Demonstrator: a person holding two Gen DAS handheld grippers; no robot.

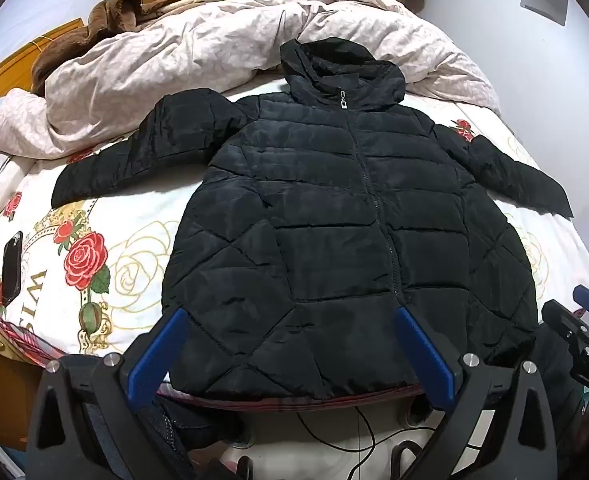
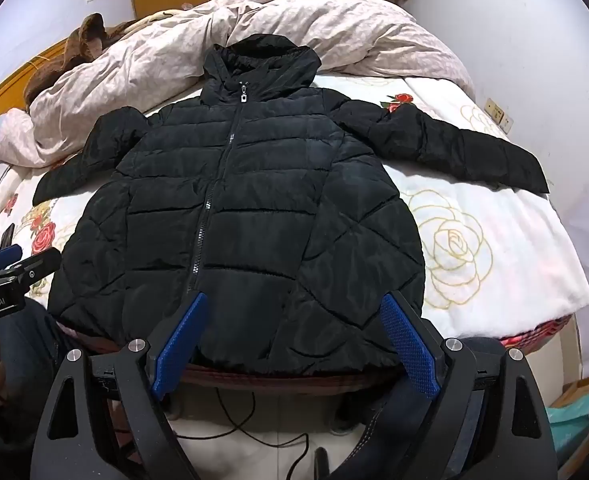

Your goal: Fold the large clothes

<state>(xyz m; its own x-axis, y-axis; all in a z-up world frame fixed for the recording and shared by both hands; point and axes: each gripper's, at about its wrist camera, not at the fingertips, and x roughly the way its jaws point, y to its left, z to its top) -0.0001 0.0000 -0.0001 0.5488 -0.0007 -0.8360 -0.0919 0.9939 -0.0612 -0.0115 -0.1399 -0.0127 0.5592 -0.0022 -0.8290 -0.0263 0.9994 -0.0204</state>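
1. We see the black quilted hooded puffer jacket (image 1: 334, 220) laid front-up on the bed with the rose-print white sheet (image 1: 106, 248), zipped, hem at the near edge – a flat start for folding, we judge.
2. Its sleeve on the left (image 1: 134, 152) and its sleeve on the right (image 2: 466, 148) lie spread outward, so each can be folded inward without dragging the body.
3. The crumpled pale pink duvet (image 1: 198, 52) sits pushed behind the hood, leaving room.
4. Our left gripper (image 1: 290, 356) hovers over the hem, blue pads fully apart, holding nothing.
5. Our right gripper (image 2: 292, 338) does likewise – spread wide, empty, touching nothing.
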